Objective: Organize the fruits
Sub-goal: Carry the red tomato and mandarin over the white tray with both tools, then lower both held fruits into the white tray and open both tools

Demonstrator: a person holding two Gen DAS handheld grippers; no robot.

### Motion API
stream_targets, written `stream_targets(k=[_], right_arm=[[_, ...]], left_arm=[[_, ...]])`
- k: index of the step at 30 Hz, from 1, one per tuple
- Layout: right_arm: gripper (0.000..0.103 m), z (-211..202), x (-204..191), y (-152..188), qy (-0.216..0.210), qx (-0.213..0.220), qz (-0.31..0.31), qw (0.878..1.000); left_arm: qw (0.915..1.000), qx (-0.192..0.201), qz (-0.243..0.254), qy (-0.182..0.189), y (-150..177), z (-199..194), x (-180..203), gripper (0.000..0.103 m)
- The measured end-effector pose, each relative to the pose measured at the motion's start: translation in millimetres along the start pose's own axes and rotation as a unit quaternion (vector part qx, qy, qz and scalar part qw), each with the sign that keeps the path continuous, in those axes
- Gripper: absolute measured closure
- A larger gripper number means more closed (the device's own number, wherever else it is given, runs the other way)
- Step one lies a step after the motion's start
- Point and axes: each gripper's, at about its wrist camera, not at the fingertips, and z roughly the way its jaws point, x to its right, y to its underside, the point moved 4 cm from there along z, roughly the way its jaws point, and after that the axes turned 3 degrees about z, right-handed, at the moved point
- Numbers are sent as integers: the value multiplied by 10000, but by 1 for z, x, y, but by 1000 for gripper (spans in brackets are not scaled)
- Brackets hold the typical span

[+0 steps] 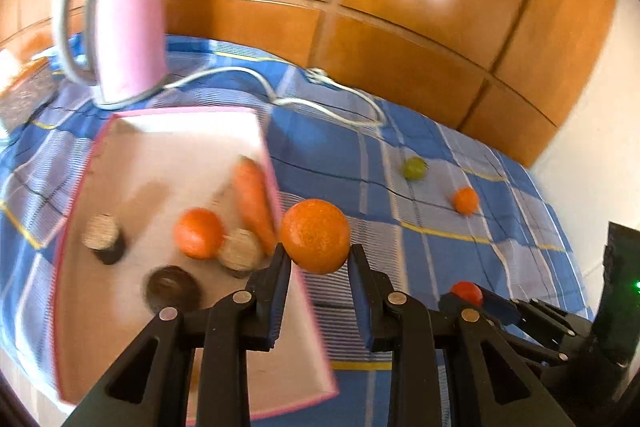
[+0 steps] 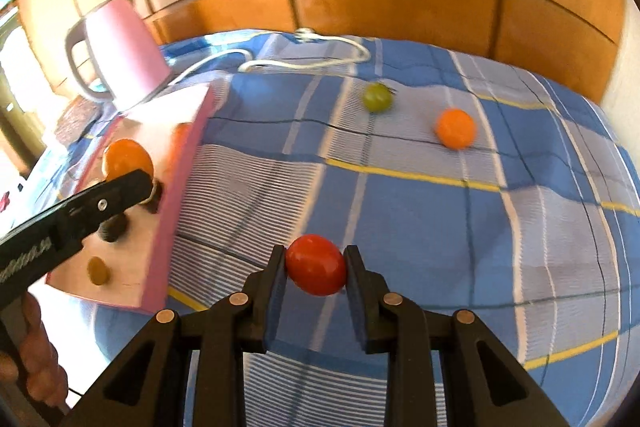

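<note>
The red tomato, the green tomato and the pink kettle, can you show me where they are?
red tomato (image 2: 316, 265): right wrist view, middle of its front, between the gripper's fingers.
green tomato (image 2: 377, 97): right wrist view, middle of its skin.
pink kettle (image 1: 128, 27): left wrist view, pink side of its body.

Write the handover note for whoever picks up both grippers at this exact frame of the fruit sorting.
Left gripper: shut on a large orange, held at the pink tray's right edge.
Right gripper: shut on a red tomato, above the checked blue cloth.
Done: the tray already holds a smaller orange, a carrot and three round dark-sided pieces.
Left: set both held fruits in the tray, then fetch the green tomato and small orange lying on the cloth. Mind the pink kettle and its cord behind the tray.
</note>
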Motion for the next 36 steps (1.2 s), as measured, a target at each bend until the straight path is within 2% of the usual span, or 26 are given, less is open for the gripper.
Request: stream_targets(k=[9, 19, 27, 36], right_arm=[[74, 6, -67, -20, -710, -63, -586, 9957], [74, 29, -127, -25, -995, -252, -1161, 9879], [74, 41, -133, -16, -1004, -420, -1175, 9871], [74, 42, -133, -17, -957, -406, -1122, 9882]], left_arm=[[9973, 129, -525, -488, -9, -10, -63, 74], [9940, 137, -725, -802, -11, -9, -96, 74], [9936, 171, -691, -879, -11, -9, -97, 73], [9926, 200, -680, -984, -11, -11, -97, 73]])
